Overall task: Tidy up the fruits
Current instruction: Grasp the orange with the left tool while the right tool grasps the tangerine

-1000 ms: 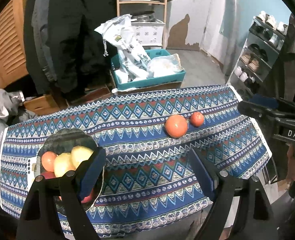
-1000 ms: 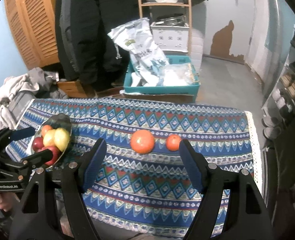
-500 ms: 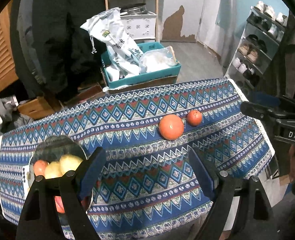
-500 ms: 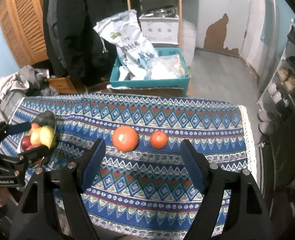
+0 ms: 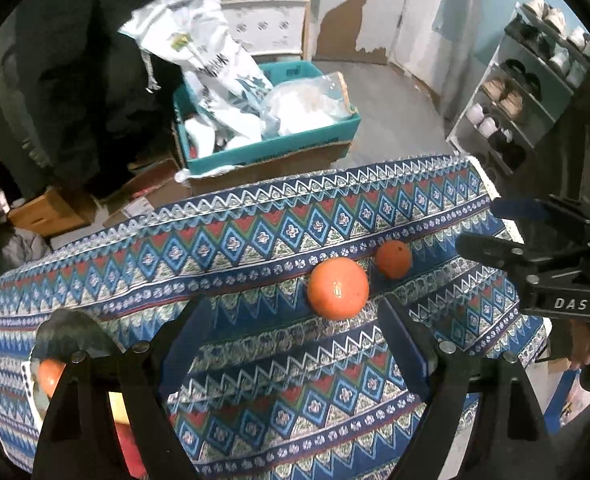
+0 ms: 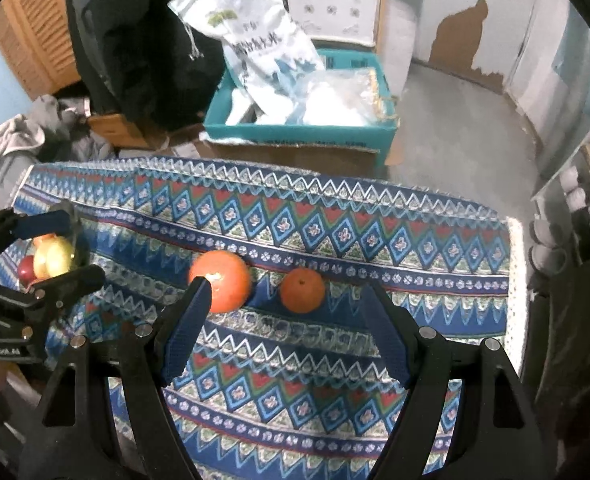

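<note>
A large orange (image 5: 338,288) (image 6: 221,286) and a small orange (image 5: 393,259) (image 6: 302,290) lie side by side on the patterned tablecloth (image 5: 255,248). A dark bowl (image 5: 71,334) (image 6: 80,240) at the table's left end holds yellow, red and orange fruits (image 6: 53,261). My left gripper (image 5: 291,320) is open and empty, above the cloth, nearer than the large orange. My right gripper (image 6: 287,298) is open and empty, its fingers either side of the two oranges, short of them. Each gripper shows in the other's view, the right one (image 5: 507,228) and the left one (image 6: 77,246).
Beyond the table's far edge stands a teal crate (image 6: 299,132) with white bags. Dark coats (image 6: 135,40) hang at the back left. A shoe rack (image 5: 527,92) stands to the right. Grey clothes (image 6: 11,148) lie at the left.
Both grippers have moved forward and lower toward the oranges, which now look larger. In the left wrist view the bowl has slid behind the left finger. Both grippers stay open.
</note>
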`<state>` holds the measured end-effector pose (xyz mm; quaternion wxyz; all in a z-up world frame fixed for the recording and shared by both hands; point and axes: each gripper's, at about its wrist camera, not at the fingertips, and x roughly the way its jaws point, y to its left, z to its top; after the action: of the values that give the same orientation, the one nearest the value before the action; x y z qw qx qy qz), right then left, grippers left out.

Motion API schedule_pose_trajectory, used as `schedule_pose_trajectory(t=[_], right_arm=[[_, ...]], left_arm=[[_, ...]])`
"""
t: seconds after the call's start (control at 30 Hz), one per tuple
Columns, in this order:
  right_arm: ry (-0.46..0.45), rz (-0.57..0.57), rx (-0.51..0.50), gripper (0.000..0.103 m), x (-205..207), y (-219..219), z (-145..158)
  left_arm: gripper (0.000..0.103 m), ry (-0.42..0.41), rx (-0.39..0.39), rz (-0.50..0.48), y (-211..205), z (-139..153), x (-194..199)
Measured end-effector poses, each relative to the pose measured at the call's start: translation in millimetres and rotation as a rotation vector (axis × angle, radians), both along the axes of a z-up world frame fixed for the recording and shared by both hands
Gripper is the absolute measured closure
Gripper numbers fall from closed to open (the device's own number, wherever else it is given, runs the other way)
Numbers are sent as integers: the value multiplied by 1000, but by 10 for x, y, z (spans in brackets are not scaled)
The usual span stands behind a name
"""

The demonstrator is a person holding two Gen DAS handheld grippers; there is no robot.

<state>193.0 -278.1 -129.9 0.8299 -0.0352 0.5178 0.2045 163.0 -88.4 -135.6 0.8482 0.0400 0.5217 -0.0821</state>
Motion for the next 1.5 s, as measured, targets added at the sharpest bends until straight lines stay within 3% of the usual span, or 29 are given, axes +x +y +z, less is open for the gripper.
schedule_pose_trajectory(t=[0.47, 0.77, 0.93, 1.0, 1.07, 1.23, 1.5], right_arm=[[151, 0, -46, 26, 420, 96, -918], [190, 13, -35, 26, 496, 96, -1248], [218, 10, -10, 36, 534, 64, -1429], [194, 16, -2, 38, 515, 61, -1430], [189, 26, 20, 57, 514, 55, -1422], [149, 18, -34, 58, 450, 23, -1369], [111, -65, -55, 58, 346, -333, -1203]], left_arm=[[17, 113, -33, 8, -87, -698, 429], [17, 161, -79, 34, -56, -948, 530], [17, 190, -128, 56, -66, -1042, 578], [17, 199, -142, 63, -81, -1067, 581], [17, 207, -154, 70, -106, -1094, 582], [17, 209, -172, 73, -194, -1121, 581], [17, 218, -131, 40, -428, -1242, 592]])
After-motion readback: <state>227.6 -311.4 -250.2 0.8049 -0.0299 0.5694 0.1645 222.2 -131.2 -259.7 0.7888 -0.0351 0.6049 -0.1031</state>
